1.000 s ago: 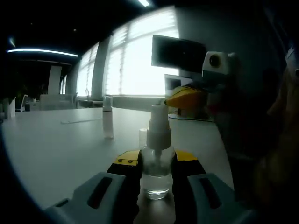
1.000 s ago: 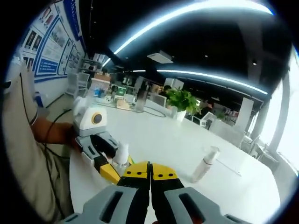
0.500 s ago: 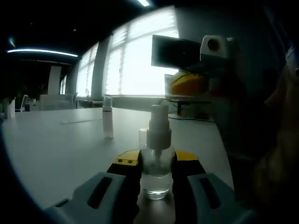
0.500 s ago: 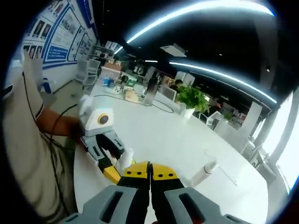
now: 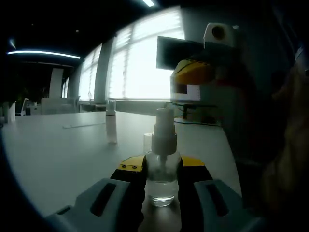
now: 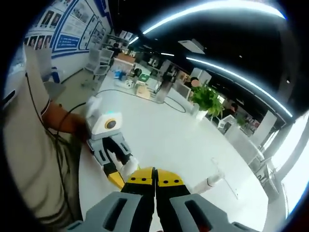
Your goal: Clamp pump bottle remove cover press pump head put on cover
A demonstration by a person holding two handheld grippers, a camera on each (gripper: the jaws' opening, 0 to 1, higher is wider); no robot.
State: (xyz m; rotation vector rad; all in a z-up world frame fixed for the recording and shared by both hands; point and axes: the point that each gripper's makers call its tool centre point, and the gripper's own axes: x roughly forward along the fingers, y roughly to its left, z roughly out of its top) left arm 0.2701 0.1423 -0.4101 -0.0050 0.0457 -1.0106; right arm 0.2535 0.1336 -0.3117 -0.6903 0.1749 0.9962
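In the left gripper view the white tabletop [image 5: 58, 150] runs broad and bare from the lower left to a far edge under the bright windows in the upper middle; its near right edge falls away at the lower right beside a dark sleeve.

The pump bottle [image 5: 161, 164] stands upright at lower centre, long axis vertical, pump head on top with its nozzle aimed away toward the windows. The clear glass body is clamped between the yellow-tipped jaws of the left hand-held gripper [image 5: 160, 170], which are closed tight on its sides. Inside the glass a little clear liquid seems to sit near the base (hard to be sure in this dim light).

The cover [image 5: 111, 126] stands upright left of centre on the tabletop, well apart from the bottle, with free tabletop all around it.

The right hand-held gripper [image 5: 193, 73] hangs at the upper right, above the pump head and apart from it.

In the right gripper view its own jaws are pressed fully together at bottom centre, holding nothing, while the bottle sits just lower left of centre.
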